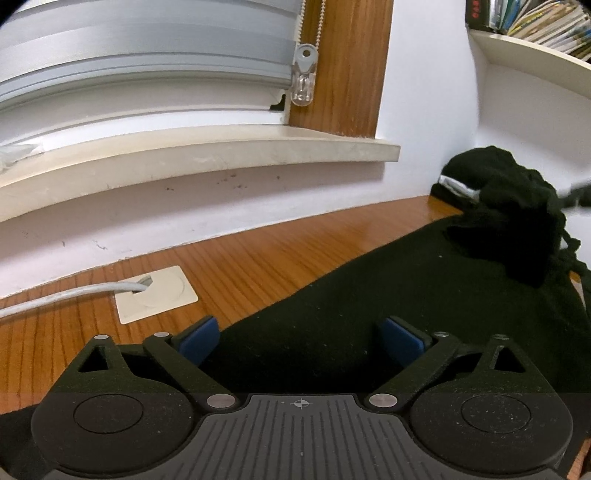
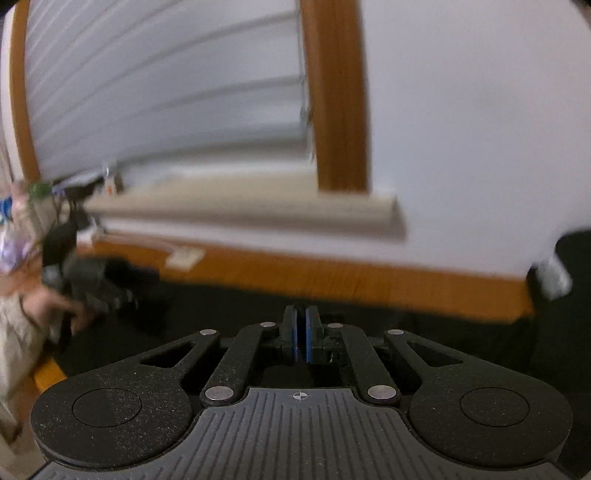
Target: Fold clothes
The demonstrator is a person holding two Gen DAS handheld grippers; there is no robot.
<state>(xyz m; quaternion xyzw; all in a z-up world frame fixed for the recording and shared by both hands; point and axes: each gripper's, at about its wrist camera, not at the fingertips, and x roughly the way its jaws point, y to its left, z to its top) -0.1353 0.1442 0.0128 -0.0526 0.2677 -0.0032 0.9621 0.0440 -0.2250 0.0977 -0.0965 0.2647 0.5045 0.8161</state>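
- Looking along the left gripper (image 1: 298, 341) in the left wrist view, its jaws stand wide apart with blue pads (image 1: 195, 338) showing, and nothing is pinched between them; a flat spread of black garment (image 1: 388, 295) lies under and ahead of the gap.
- The garment covers the right part of a wooden desk (image 1: 240, 266); a bunched part of it (image 1: 517, 221) is heaped at the far right, near a white tag (image 1: 458, 186) whose writing is too small to read.
- A white cable (image 1: 62, 295) runs into a cream cover plate (image 1: 157, 293) set in the desk, left of the cloth.
- Books (image 1: 535, 22) stand on a shelf at upper right; their spines are illegible.
- In the right wrist view, heavily blurred, the right gripper (image 2: 302, 334) has its blue pads pressed together, and whether any cloth is caught between them I cannot tell.
- Black fabric lies beneath it, and a hand (image 2: 55, 306) shows at the far left.
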